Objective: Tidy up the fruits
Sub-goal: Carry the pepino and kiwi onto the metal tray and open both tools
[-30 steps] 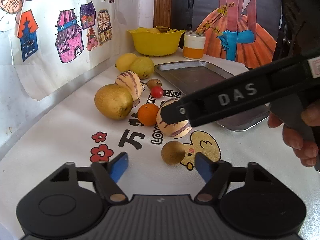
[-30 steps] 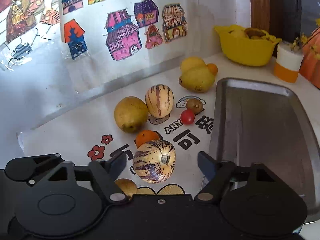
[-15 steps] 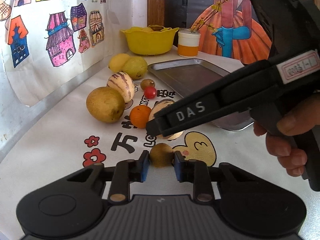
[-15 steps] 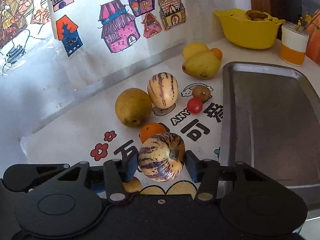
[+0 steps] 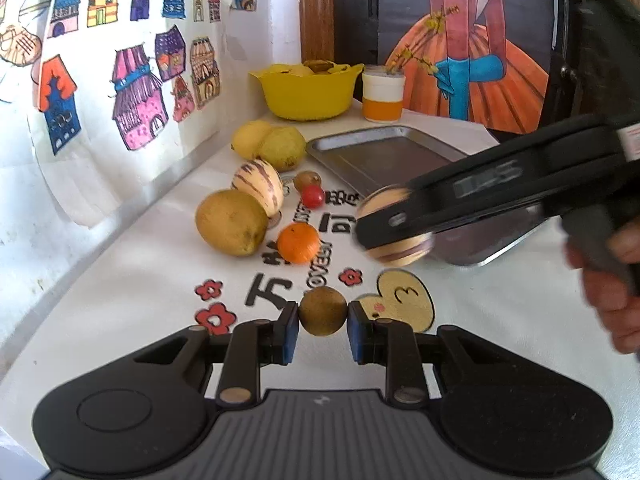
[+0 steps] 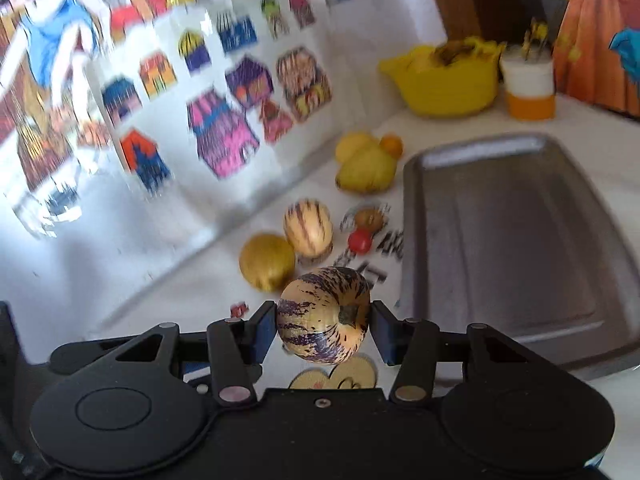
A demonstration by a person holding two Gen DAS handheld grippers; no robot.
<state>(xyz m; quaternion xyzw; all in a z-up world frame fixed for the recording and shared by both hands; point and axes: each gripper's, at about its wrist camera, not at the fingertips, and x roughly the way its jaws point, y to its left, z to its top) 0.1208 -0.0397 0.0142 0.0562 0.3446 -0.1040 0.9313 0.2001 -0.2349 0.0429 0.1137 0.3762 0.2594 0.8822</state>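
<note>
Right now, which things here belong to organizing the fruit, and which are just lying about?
Job: small brown fruit in left gripper; striped melon in right gripper; orange; metal tray.
Lying about: orange-and-white cup; house drawings.

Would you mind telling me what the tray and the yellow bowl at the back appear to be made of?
The tray looks like metal, probably stainless steel or aluminium: grey, brushed-looking, with soft glare along its raised rim. The yellow bowl looks like plastic, possibly a soft kind: uniform opaque colour, a dull sheen, and a wavy, uneven rim. Blur in the right wrist view limits certainty.
</note>
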